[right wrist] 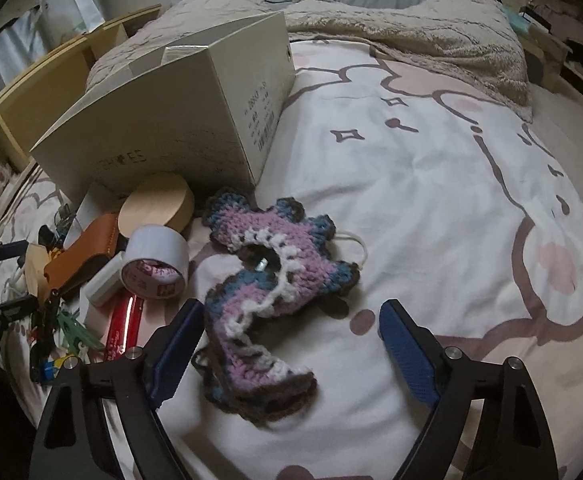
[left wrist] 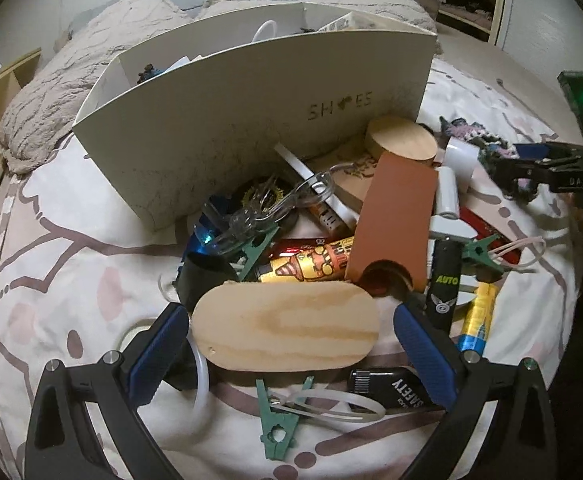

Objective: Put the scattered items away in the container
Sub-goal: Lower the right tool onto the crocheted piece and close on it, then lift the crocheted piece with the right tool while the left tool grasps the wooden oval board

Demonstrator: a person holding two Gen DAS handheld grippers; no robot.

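Observation:
A cream shoe box (left wrist: pixel 251 120) (right wrist: pixel 171 120) stands open-topped on the bed. My left gripper (left wrist: pixel 291 312) is open, straddling an oval wooden piece (left wrist: pixel 287 332) atop the pile; a small gap shows at the right pad. Around it lie a brown leather case (left wrist: pixel 395 224), yellow cartoon tube (left wrist: pixel 311 264), black lighter (left wrist: pixel 445 280), battery (left wrist: pixel 477 316), green clip (left wrist: pixel 277 424) and clear glasses (left wrist: pixel 291 200). My right gripper (right wrist: pixel 293 308) is open over a purple-blue crochet piece (right wrist: pixel 275 280); the pads do not press it. A tape roll (right wrist: pixel 159 264) and round wooden box (right wrist: pixel 157 208) sit to its left.
A fluffy beige blanket (right wrist: pixel 411 32) is heaped behind the box. A wooden shelf (right wrist: pixel 31 92) runs along the bed's left side. The patterned white and pink bedcover (right wrist: pixel 431 180) stretches to the right of the crochet piece. The right gripper's body (left wrist: pixel 547 168) shows at the left view's right edge.

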